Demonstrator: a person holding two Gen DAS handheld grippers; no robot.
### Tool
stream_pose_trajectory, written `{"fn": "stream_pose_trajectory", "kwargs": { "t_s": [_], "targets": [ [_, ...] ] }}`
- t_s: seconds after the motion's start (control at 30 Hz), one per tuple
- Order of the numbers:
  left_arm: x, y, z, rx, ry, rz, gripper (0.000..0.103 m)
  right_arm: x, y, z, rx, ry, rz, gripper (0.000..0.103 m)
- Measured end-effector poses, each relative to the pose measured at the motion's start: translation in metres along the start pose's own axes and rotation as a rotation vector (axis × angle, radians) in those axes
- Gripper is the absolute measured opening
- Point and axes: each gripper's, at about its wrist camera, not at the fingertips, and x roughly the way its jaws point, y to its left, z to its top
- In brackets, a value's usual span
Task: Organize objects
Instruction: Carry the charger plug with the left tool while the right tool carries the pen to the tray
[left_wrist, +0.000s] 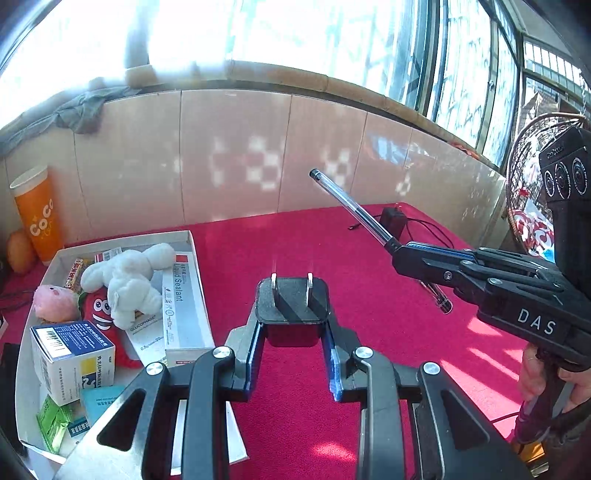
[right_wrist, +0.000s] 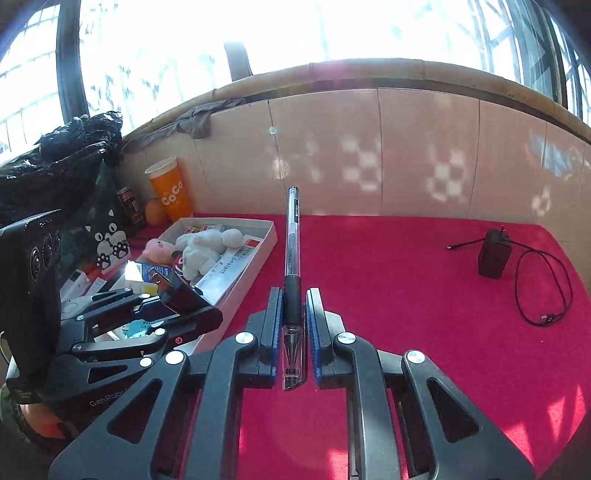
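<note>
A black two-prong plug adapter (left_wrist: 291, 302) sits between the pads of my left gripper (left_wrist: 293, 317), which is shut on it above the red cloth, prongs pointing away. My right gripper (right_wrist: 294, 299) is shut on a clear gel pen (right_wrist: 293, 229) at its black grip, cap end pointing away. In the left wrist view the right gripper (left_wrist: 394, 248) and its pen (left_wrist: 351, 205) come in from the right. The left gripper (right_wrist: 184, 301) with the adapter (right_wrist: 175, 290) hangs over the near corner of the white box (right_wrist: 271, 236).
The white box (left_wrist: 192, 254) at the left holds plush toys, medicine cartons and a sealant box. An orange cup (right_wrist: 171, 188) stands behind it. A black charger (right_wrist: 493, 258) with its cable lies at the far right of the red cloth. Another clear pen (left_wrist: 439, 297) lies under the right gripper.
</note>
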Motion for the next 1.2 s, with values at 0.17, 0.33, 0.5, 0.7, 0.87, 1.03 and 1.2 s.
{"fn": "stream_pose_trajectory", "kwargs": {
  "t_s": [0.17,0.33,0.5,0.7,0.87,1.03,1.2],
  "targets": [
    [-0.019,0.038,0.008,-0.039,-0.048,0.084,0.029,0.011,0.031,0.008,-0.017,0.008,0.044,0.012],
    [-0.039,0.073,0.014,-0.064,-0.096,0.187,0.029,0.03,0.062,0.011,-0.02,0.046,0.102,0.012],
    [-0.047,0.107,0.017,-0.093,-0.114,0.272,0.029,0.051,0.086,0.011,0.014,0.079,0.14,0.012],
    [-0.05,0.133,0.022,-0.115,-0.13,0.314,0.029,0.072,0.106,0.015,0.058,0.088,0.141,0.012],
    [-0.043,0.147,0.027,-0.132,-0.122,0.317,0.029,0.09,0.117,0.017,0.071,0.106,0.136,0.012],
    [-0.034,0.163,0.028,-0.165,-0.104,0.309,0.029,0.107,0.129,0.014,0.066,0.131,0.129,0.012],
    [-0.026,0.175,0.026,-0.184,-0.095,0.301,0.029,0.125,0.132,0.009,0.074,0.166,0.119,0.012]
  ]
}}
